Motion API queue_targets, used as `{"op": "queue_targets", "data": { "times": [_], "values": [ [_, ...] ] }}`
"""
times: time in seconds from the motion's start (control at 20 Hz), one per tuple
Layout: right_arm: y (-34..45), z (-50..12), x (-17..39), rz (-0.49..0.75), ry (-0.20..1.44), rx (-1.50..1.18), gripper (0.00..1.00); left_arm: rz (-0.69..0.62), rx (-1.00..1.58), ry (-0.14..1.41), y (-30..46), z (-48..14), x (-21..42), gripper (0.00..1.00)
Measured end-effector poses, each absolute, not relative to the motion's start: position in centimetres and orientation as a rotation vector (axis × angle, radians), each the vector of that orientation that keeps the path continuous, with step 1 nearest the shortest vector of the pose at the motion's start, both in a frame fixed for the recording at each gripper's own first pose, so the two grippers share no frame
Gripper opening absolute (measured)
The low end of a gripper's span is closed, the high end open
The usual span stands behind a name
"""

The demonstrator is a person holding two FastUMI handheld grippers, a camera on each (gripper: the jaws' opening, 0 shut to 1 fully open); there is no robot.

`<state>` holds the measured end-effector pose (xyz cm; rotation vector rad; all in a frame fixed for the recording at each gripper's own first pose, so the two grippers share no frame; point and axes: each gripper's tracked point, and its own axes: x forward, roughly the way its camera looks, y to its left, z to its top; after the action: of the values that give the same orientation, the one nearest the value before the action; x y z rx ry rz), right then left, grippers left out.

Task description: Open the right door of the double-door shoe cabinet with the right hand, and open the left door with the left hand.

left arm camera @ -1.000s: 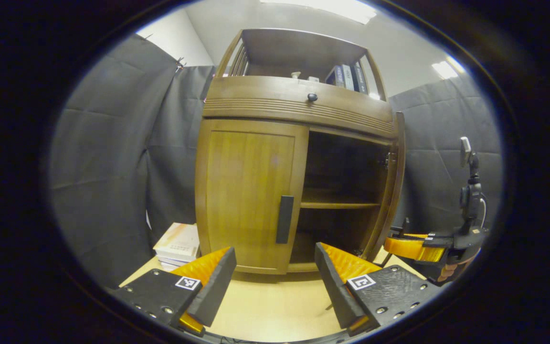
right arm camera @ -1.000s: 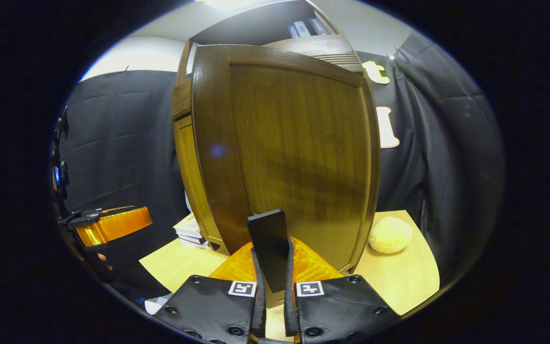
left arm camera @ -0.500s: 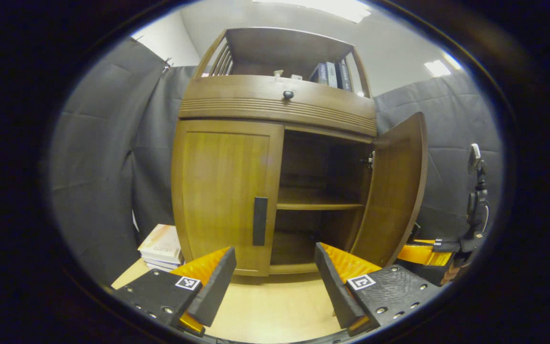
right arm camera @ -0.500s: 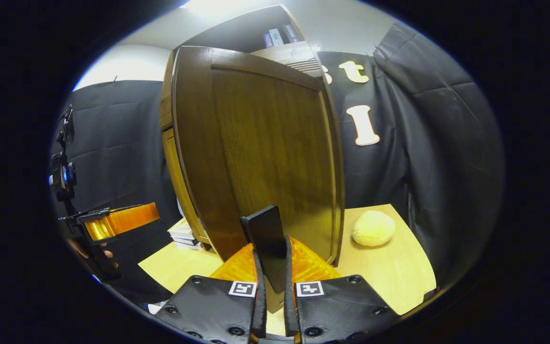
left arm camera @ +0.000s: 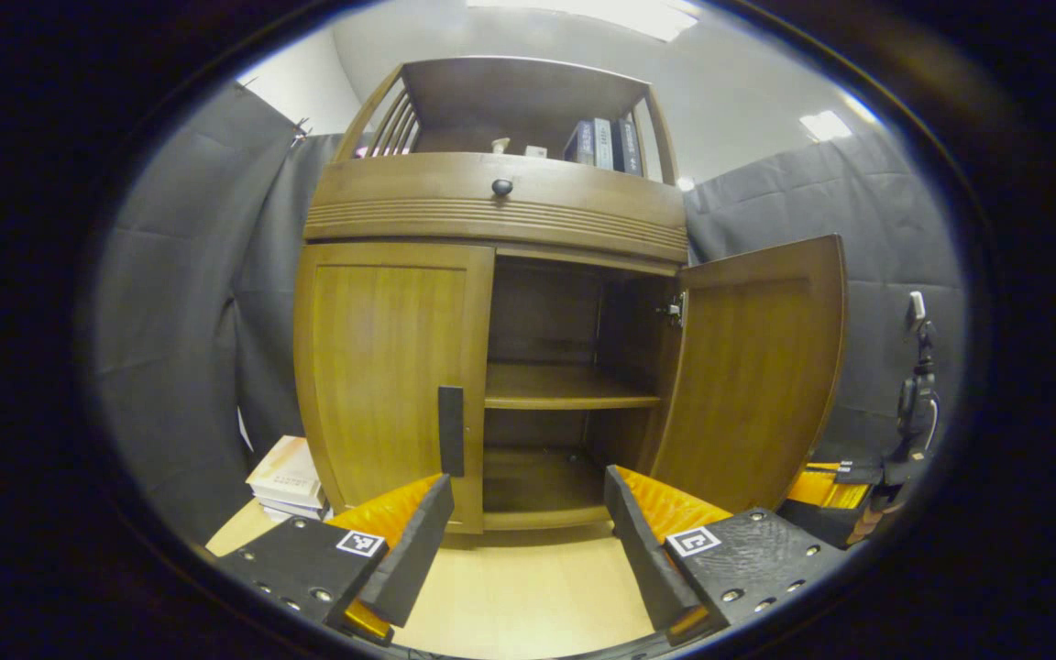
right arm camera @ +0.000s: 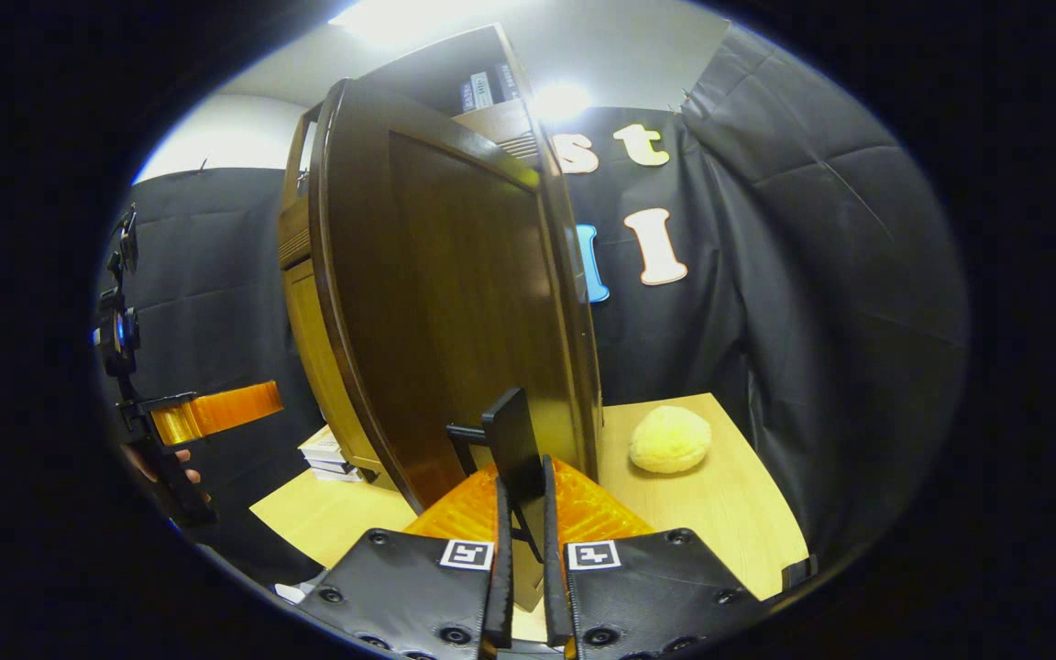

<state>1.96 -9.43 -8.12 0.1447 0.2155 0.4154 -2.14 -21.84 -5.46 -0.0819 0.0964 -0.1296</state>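
Two doors on the shoe cabinet (left arm camera: 491, 211): right door (left arm camera: 748, 367) swung wide, its handle (right arm camera: 517, 449) pinched in the right tool (right arm camera: 522, 513); left door (left arm camera: 390, 367) shut, left tool (left arm camera: 528, 522) gaping short of its handle (left arm camera: 451, 431).

The left gripper (left arm camera: 528, 541) hovers level with its fingers spread wide apart, holding nothing. The right gripper (right arm camera: 522, 587) has both fingers pressed together on a door handle (right arm camera: 517, 449).
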Motion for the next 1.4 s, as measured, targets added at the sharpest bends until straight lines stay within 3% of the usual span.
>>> {"op": "queue_targets", "data": {
  "times": [0.1, 0.2, 0.45, 0.5, 0.55, 0.85, 1.1, 1.2, 1.25, 1.3, 1.4],
  "values": [
    [-10.5, -9.0, 1.6, 0.435, 0.231, 0.139, 0.15, -0.111, -0.08, 0.108, -22.4, -5.5, -2.6, 0.94],
    [-12.1, -9.1, 1.6, 0.43, 0.206, 0.131, 0.07, -0.083, -0.082, 0.116, -22.2, -5.4, -2.7, 0.94],
    [-13.3, -9.1, 2.2, 0.476, 0.192, 0.171, 0.11, -0.065, -0.036, 0.116, -24.0, -4.6, -4.7, 0.94],
    [-13.4, -9.1, 2.1, 0.476, 0.182, 0.156, 0.07, -0.074, -0.026, 0.114, -24.3, -4.3, -4.7, 0.94],
    [-13.4, -9.0, 2.1, 0.474, 0.171, 0.138, 0.11, -0.079, -0.012, 0.114, -24.5, -4.2, -4.7, 0.94],
    [-14.0, -9.1, 1.5, 0.441, 0.177, 0.17, 0.11, -0.098, -0.03, 0.134, -24.4, -4.8, -3.9, 0.94],
    [-16.5, -8.9, 0.1, 0.287, 0.164, 0.097, 0.13, -0.081, -0.024, 0.14, -21.2, -5.3, -0.7, 0.94],
    [-17.7, -9.0, -0.6, 0.208, 0.171, 0.11, 0.09, -0.066, -0.001, 0.139, -19.3, -5.6, 1.4, 0.94],
    [-18.2, -9.0, -0.9, 0.169, 0.171, 0.124, 0.0, -0.059, 0.01, 0.137, -18.6, -5.6, 2.4, 0.94],
    [-18.9, -9.0, -1.5, 0.126, 0.172, 0.133, 0.08, -0.047, 0.024, 0.134, -17.8, -5.7, 3.4, 0.94],
    [-19.1, -9.7, -2.3, 0.054, 0.167, 0.14, 0.09, -0.028, 0.036, 0.132, -16.5, -6.3, 5.7, 0.94]
  ]
}}
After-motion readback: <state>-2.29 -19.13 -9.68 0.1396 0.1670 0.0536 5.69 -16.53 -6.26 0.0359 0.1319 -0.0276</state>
